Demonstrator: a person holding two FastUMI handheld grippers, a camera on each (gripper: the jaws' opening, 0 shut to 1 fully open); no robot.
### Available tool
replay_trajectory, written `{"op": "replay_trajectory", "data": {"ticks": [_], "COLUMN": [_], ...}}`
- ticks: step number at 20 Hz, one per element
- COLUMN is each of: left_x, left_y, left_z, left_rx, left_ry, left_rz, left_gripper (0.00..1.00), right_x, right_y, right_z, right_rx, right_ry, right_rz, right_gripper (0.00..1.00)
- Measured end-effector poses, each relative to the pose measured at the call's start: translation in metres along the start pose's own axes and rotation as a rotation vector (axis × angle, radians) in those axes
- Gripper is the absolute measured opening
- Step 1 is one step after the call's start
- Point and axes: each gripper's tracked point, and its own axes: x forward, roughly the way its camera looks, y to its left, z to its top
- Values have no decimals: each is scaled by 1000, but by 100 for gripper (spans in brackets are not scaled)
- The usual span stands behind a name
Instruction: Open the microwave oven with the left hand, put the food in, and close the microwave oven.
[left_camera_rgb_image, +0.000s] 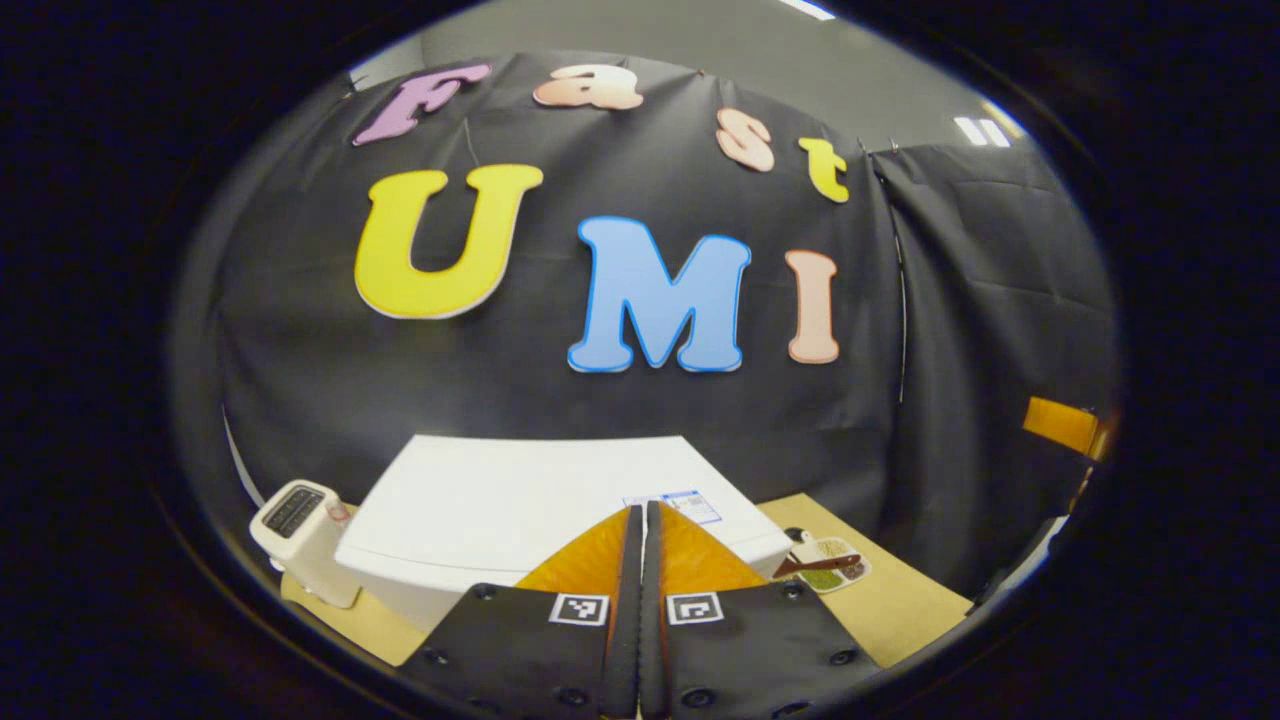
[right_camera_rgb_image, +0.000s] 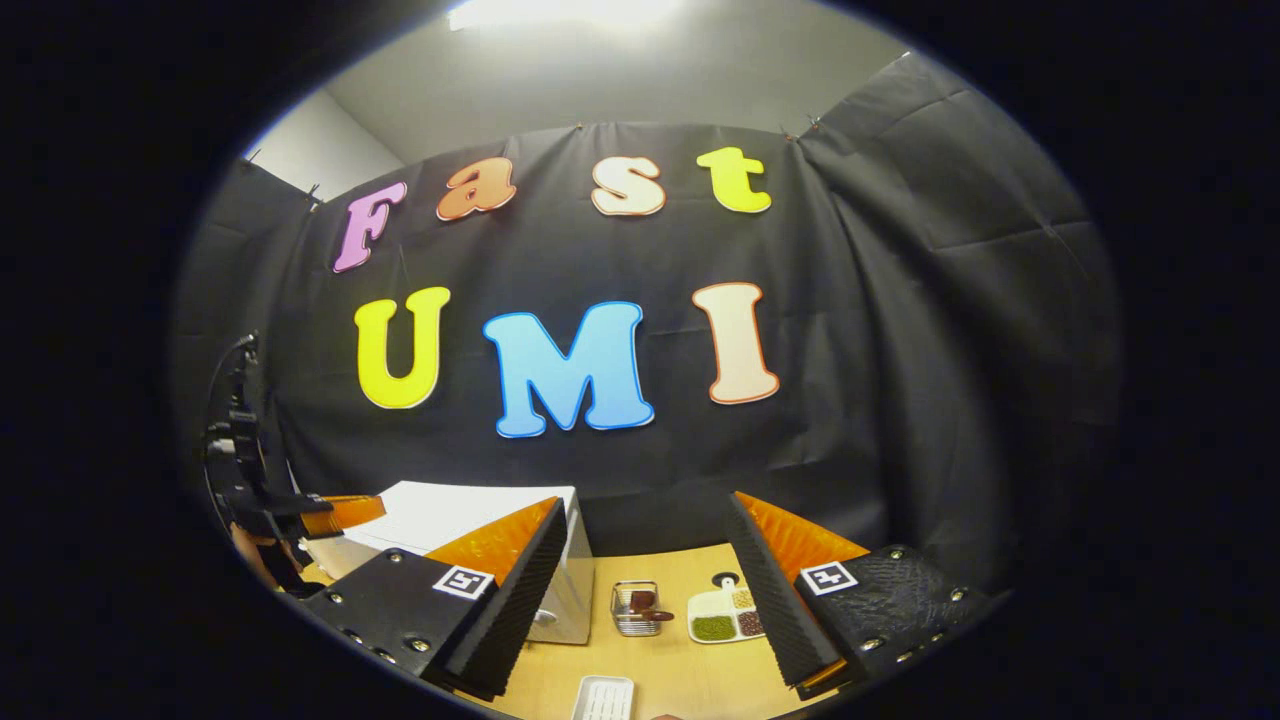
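Left gripper (left_camera_rgb_image: 641, 530), fingers together, hovers over our microwave (left_camera_rgb_image: 520, 500); right gripper (right_camera_rgb_image: 640, 560) apart, food tray (right_camera_rgb_image: 725, 612) at 12 o'clock.

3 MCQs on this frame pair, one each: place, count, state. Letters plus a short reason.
1. Where does the sectioned food tray lie?
A. on top of the microwave
B. on the table, right of the microwave
C. between the right gripper's fingers

2. How many small white trays lie on the table in the right gripper view?
A. two
B. four
C. none

3. How do the grippers stand?
A. both open
B. left open, right shut
C. left shut, right open

Key: 1 B, it rests on the wood beside the microwave. 2 A, the sectioned one and a plain tray nearer the camera. 3 C, the left gripper has its fingers together; the right gripper stands wide apart.
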Motion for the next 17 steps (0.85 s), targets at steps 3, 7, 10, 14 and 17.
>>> {"op": "replay_trajectory", "data": {"ticks": [3, 7, 10, 14, 17], "left_x": [-60, -130, -151, -167, -175], "left_y": [29, 50, 66, 83, 86], "left_z": [73, 116, 110, 112, 116], "left_rx": [-16, -20, -26, 21, 47], "left_ry": [-103, -191, -187, -188, -207], "left_rz": [86, 119, 126, 113, 87], "left_gripper": [29, 96, 96, 96, 96], "right_x": [-1, -10, -17, -33, -44], "right_y": [30, 60, 78, 102, 112], "right_z": [20, 45, 46, 64, 76], "right_rx": [-3, 1, -16, -20, -46], "right_ry": [-14, -57, -64, -87, -114], "right_rz": [47, 77, 79, 85, 63], "right_gripper": [96, 96, 95, 96, 95]}}
